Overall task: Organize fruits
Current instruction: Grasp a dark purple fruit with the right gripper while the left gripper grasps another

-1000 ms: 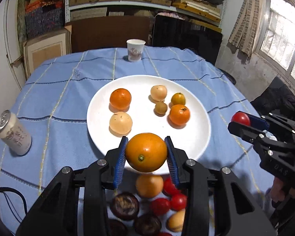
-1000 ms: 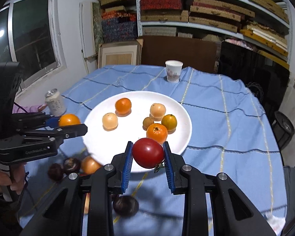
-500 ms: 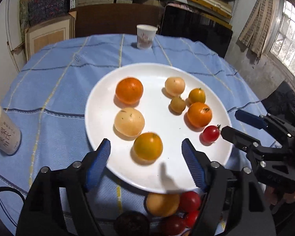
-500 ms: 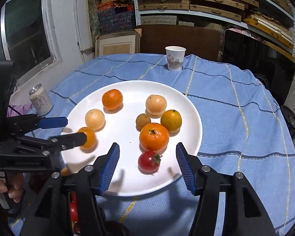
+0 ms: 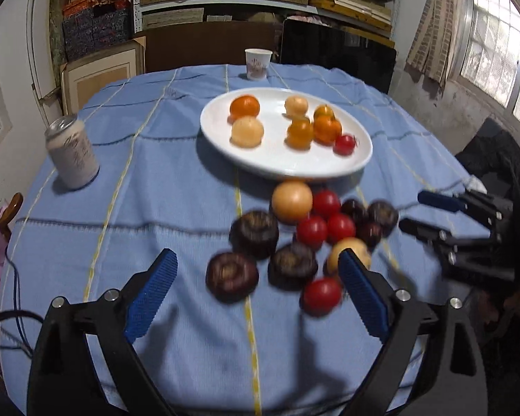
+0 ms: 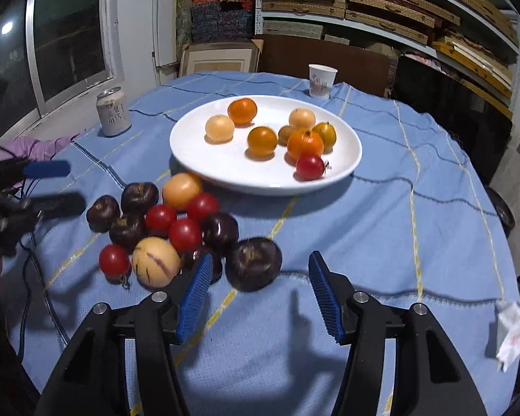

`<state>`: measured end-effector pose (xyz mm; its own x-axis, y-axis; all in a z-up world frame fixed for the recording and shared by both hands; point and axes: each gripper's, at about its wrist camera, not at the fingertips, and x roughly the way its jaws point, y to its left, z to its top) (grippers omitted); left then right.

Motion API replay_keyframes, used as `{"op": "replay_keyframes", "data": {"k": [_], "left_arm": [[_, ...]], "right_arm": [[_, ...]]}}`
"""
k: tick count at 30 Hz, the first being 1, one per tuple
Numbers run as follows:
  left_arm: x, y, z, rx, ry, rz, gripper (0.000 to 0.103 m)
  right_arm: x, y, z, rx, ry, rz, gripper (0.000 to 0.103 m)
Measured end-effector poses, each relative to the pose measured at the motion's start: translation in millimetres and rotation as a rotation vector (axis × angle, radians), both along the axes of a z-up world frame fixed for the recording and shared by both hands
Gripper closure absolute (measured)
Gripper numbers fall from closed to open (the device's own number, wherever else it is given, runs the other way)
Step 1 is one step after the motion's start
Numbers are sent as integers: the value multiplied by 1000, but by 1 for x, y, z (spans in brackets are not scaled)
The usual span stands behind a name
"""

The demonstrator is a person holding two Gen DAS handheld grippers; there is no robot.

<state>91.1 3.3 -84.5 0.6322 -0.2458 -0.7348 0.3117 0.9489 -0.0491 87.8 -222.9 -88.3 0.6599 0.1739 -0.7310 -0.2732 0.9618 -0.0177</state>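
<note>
A white plate (image 5: 357,159) (image 6: 350,159) on the blue tablecloth holds several orange and pale fruits and one red tomato (image 5: 345,144) (image 6: 309,167). In front of it lies a loose pile of red tomatoes (image 6: 185,234), dark purple fruits (image 5: 231,276) (image 6: 253,263), an orange fruit (image 5: 292,202) and a striped yellow fruit (image 6: 156,261). My left gripper (image 5: 258,291) is open and empty, low over the near side of the pile. My right gripper (image 6: 258,293) is open and empty, just in front of the big purple fruit. Each gripper shows at the other view's edge.
A drink can (image 5: 72,154) (image 6: 113,111) stands left of the plate. A paper cup (image 5: 257,63) (image 6: 321,81) stands at the table's far edge. A crumpled white scrap (image 6: 509,332) lies at the right edge. Shelves and boxes stand behind the table.
Both grippers released their fruits onto the plate, an orange from the left and a tomato from the right. Both then pulled back, open, toward the loose pile.
</note>
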Motion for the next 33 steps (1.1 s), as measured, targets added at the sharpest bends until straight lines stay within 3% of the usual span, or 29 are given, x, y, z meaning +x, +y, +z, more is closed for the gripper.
{"op": "replay_keyframes", "data": {"k": [4,11,17,23,33], "left_arm": [[-22,0,-13,50,13,-10,11],[-23,13,-13,42,20,39,11],[-4,19,-17,77,17,113,11],[21,17,-30,114,46,134,11],[41,14,-44,152,99,153,11]], "right_arm": [[9,5,-16,-44,46,-28,54],[29,19,-24,-90,94,-30,58],[31,18,-26,-69,73,-60,60],[20,0,-16,61,44,-69,60],[15,1,-12,74,12,-52,60]]}}
